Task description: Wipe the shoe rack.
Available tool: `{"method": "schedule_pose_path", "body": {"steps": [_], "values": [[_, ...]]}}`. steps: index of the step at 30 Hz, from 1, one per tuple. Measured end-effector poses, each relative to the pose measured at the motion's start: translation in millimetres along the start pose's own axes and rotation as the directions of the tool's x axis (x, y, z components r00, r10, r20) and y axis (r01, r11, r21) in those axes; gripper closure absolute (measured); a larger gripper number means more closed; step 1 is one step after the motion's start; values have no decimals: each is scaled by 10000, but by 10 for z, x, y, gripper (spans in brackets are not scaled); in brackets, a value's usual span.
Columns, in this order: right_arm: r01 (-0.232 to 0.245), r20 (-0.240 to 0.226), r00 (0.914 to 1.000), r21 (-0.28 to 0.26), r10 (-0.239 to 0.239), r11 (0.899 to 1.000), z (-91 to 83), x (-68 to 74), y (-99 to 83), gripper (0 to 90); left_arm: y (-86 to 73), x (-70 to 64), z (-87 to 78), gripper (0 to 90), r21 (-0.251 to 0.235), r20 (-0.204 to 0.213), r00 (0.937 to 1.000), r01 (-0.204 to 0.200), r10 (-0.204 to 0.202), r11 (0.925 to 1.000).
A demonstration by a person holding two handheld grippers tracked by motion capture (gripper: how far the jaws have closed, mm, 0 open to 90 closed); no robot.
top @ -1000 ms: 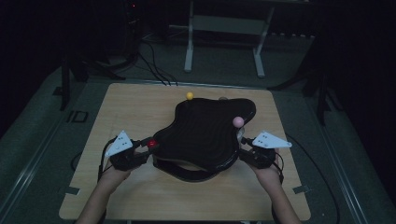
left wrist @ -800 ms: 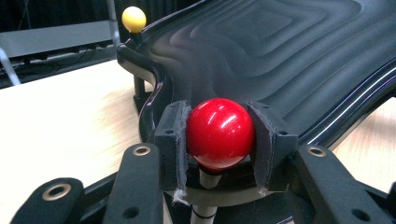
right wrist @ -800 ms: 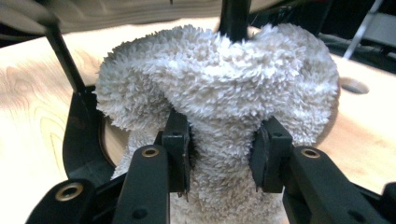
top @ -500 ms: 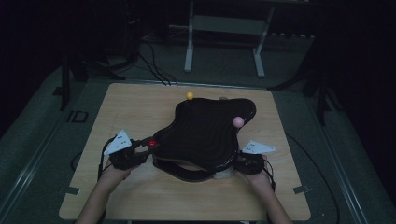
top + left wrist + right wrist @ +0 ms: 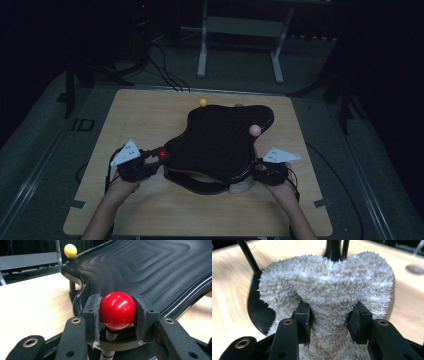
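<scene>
Red knob (image 5: 117, 310) sits clamped in my left gripper (image 5: 117, 315) at the black tray's (image 5: 220, 142) near-left corner; hard, glossy, likely slippery. My right gripper (image 5: 332, 320) pinches the fluffy towel (image 5: 329, 297) under the tray's near-right edge; soft, so I'd grip deep.

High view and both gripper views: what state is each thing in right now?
Left gripper: shut on red ball.
Red ball: clamped on both sides, on its post at the tray's edge.
Right gripper: shut on fluffy cloth.
Fluffy cloth: bunched, pinched.
Black ridged tray: raised on its stand.
Yellow ball: free.
Pink ball: free.
</scene>
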State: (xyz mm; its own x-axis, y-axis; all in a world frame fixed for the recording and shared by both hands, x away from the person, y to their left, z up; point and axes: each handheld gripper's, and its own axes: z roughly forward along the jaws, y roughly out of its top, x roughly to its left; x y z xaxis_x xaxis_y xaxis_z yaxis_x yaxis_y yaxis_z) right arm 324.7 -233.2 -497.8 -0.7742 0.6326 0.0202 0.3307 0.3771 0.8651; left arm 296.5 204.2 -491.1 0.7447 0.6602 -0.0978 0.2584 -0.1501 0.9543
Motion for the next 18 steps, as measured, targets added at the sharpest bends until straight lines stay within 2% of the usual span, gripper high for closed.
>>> {"method": "schedule_pose_path", "body": {"steps": [5,9,11,14,17,18], "values": [[234,-93,9997,-874,-243,9959,-228,-8,261,573,6,1,-1,597,69,11,10000,-36,36,10000],[394,-79,9991,-1681,-413,9850,-390,8,471,562,7,6,-2,597,85,35,10000,-46,45,10000],[628,-73,9979,-1401,-645,9881,-379,5,496,618,10,2,0,597,99,16,10000,-51,50,9999],[474,-202,9985,-1179,-502,9919,-324,-16,437,641,1,1,3,597,36,15,10000,7,-7,10000],[743,223,9971,-473,-733,9961,-170,39,321,635,-8,-3,3,598,-15,-34,10000,-10,10,10000],[600,308,9978,-349,-590,9976,-97,50,239,638,-4,-4,3,597,22,-47,10000,-35,35,10000]]}}
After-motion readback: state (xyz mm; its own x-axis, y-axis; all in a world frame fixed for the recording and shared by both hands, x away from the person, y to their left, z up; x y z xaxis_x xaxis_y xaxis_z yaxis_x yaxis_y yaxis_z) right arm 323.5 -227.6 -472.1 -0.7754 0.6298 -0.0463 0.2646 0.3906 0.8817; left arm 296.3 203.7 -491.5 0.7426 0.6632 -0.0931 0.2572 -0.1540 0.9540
